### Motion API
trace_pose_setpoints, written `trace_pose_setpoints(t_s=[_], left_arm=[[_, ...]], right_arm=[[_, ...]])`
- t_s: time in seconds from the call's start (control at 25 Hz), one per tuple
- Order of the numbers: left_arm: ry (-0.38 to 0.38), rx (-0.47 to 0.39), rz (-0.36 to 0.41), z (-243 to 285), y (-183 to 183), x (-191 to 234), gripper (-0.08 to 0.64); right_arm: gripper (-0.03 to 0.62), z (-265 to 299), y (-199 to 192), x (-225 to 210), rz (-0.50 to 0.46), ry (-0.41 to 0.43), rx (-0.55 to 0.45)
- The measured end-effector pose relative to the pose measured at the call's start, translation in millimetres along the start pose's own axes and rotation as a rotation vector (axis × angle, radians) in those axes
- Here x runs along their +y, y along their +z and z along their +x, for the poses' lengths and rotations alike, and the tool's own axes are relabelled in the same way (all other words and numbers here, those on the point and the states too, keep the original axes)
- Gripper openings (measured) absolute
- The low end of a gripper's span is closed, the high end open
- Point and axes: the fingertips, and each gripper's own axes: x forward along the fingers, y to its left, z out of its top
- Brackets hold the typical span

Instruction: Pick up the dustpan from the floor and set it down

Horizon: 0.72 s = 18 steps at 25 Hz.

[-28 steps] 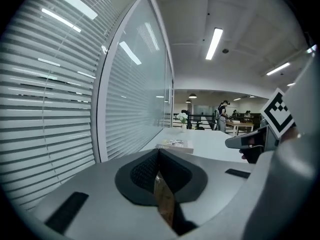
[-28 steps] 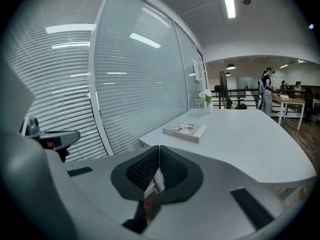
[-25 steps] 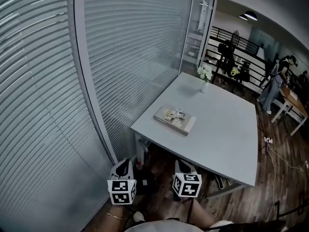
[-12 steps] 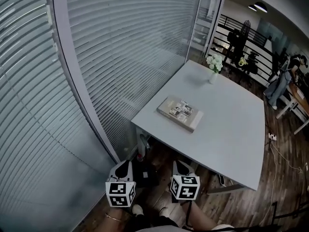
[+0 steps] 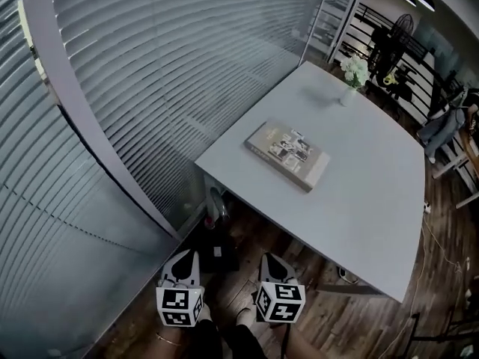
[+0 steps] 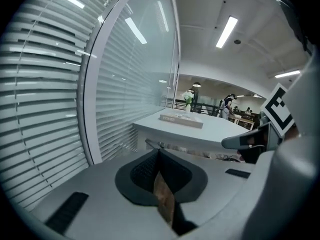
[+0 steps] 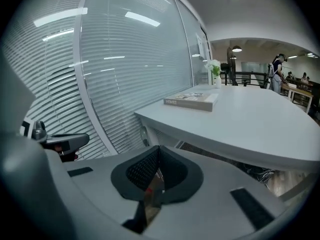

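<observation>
Status | my grey left gripper (image 5: 184,259) and grey right gripper (image 5: 271,260), lower frame: jaws together, empty; both sunk lower; dustpan not yet gripped

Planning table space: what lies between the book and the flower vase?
Nothing; the head view shows bare tabletop between the book and the flower vase.

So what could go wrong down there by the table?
1. The dark thing on the floor, maybe the dustpan, lies close under the table corner, so a gripper might bump the edge going in.
2. The left gripper and right gripper both have their jaws shut. Unless one opens first, it would probably just push the thing away.
3. The glass wall is close on the left.
</observation>
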Motion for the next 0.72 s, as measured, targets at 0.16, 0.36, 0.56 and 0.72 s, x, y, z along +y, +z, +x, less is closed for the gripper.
trace_pose_setpoints(t_s=[0.16, 0.36, 0.56, 0.72], left_arm=[[-0.015, 0.02, 0.02, 21, -47, 1, 0.018], [-0.001, 0.066, 0.003, 56, -111, 15, 0.018], [0.001, 0.109, -0.021, 77, -161, 18, 0.018], [-0.019, 0.126, -0.014, 85, -176, 14, 0.018]], right_arm=[[0.032, 27, -49, -11, 0.029, -0.015, 0.041], [0.032, 68, -99, -17, 0.053, -0.027, 0.086], [0.032, 92, -126, -21, 0.024, -0.04, 0.099], [0.032, 104, -137, -26, 0.028, -0.047, 0.111]])
